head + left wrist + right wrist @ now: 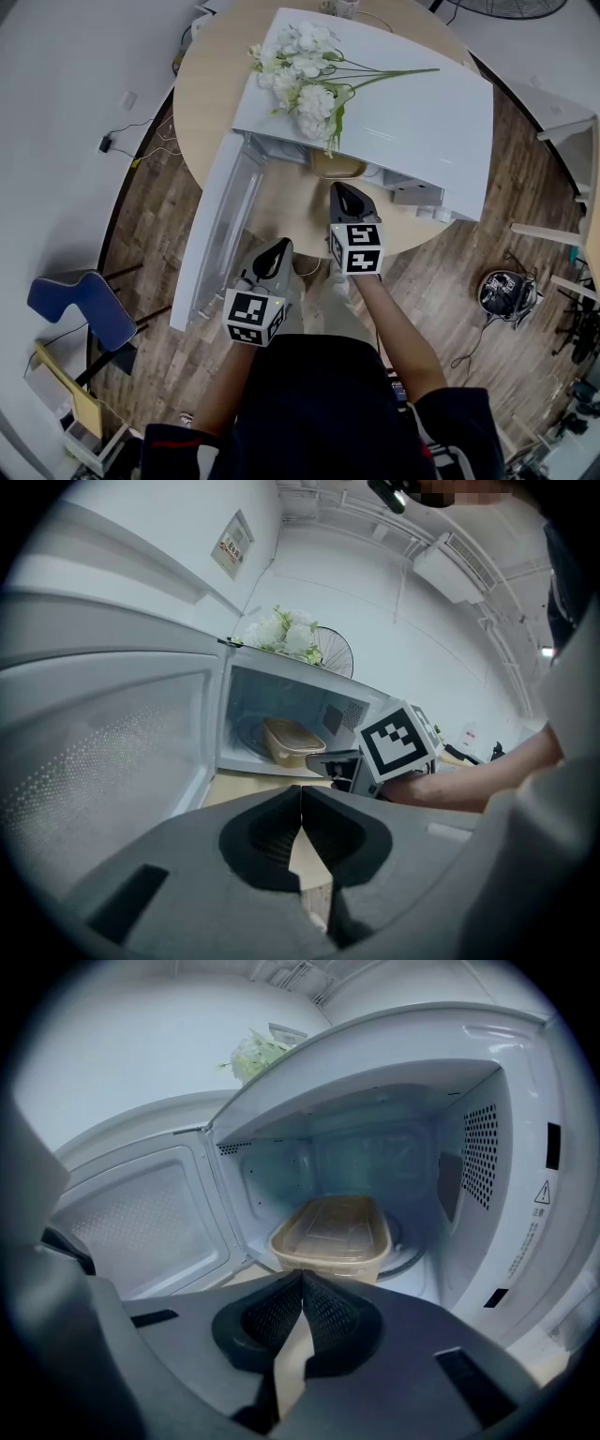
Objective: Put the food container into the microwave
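The tan, lidded food container [333,1235] sits on the glass turntable inside the white microwave [525,1176]; the left gripper view shows the container [292,739] too, and the head view shows its near edge [336,167] under the microwave's top. My right gripper [302,1279] is shut and empty, just in front of the cavity mouth, and appears as well in the head view [343,191]. My left gripper [301,792] is shut with nothing in it, lower and to the left [277,251], beside the open door [214,230].
The microwave [422,122] stands on a round wooden table [202,84] with white artificial flowers [305,75] on its top. Its door [103,742] swings out wide to the left. A blue chair [80,305] and a floor device [506,293] stand on the wooden floor.
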`<state>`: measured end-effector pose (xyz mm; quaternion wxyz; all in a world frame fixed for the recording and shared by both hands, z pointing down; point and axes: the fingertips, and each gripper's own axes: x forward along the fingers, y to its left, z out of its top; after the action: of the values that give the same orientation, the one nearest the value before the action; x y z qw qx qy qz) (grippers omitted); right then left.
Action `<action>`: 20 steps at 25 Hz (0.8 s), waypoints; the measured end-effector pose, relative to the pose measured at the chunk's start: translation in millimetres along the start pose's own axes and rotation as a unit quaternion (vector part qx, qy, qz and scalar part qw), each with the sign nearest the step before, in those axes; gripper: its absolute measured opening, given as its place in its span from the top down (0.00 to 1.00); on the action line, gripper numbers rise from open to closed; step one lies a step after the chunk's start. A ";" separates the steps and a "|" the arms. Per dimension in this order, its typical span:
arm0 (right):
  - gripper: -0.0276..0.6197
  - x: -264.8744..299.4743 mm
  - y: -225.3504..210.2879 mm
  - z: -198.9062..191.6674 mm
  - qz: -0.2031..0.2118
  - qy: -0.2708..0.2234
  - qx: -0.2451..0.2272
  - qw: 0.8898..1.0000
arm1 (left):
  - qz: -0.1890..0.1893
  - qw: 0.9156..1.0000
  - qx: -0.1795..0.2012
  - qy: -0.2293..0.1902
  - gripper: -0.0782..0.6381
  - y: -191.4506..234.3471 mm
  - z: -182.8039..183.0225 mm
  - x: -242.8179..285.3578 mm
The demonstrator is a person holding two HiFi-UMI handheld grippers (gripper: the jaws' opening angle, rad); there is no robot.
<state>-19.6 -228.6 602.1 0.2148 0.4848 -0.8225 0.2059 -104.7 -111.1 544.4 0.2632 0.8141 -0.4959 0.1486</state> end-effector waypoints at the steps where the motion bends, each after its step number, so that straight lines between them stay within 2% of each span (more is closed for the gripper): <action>1: 0.94 1.5 -0.8 1.3 -0.001 0.000 -0.002 1.000 | 0.000 1.000 -0.001 0.001 0.87 0.7 -0.4 0.1; 20: 0.94 28.3 -17.2 18.0 -0.014 -0.002 0.002 1.000 | 0.000 1.000 -0.007 0.011 0.87 9.6 -3.7 4.0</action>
<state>-19.5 -266.2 605.2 0.2152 0.4973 -0.8154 0.2037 -111.3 -115.4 552.1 0.2740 0.8108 -0.4937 0.1542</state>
